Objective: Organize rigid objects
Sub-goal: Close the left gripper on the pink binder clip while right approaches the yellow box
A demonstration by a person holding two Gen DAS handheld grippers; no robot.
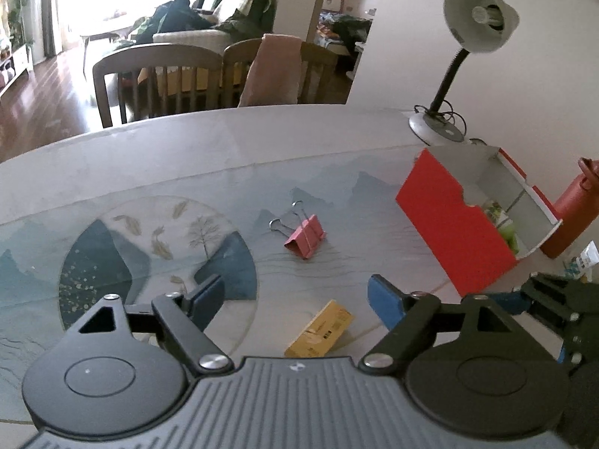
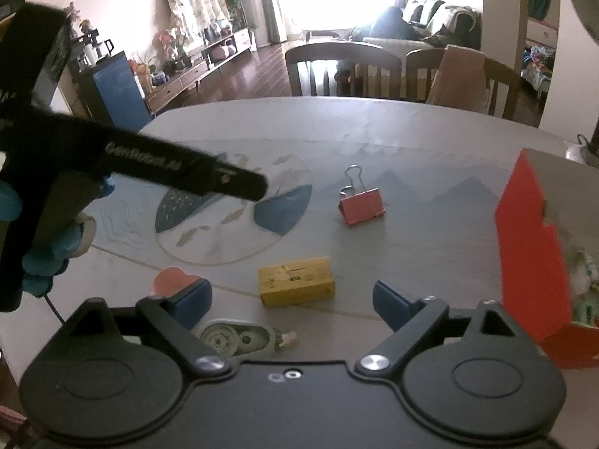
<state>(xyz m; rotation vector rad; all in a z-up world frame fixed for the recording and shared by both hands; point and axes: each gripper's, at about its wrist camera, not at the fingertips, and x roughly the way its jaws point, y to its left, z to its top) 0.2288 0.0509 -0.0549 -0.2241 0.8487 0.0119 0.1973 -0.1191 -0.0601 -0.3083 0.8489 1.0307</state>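
We held both tongs, left (image 1: 295, 299) and right (image 2: 292, 301), wide and empty (box (image 2: 297, 286) dead ahead), best straddled squarely before closing.

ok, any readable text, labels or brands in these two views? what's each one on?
"GenRobot.ai", blurred but roughly legible: white lettering on the black body of the left gripper, seen from the right wrist view.
Yellow box: dark print and a barcode-like patch on its top face, too small and blurred to read in either view.
White packet at the right edge of the left wrist view: some print, unreadable.
Nothing else legible.
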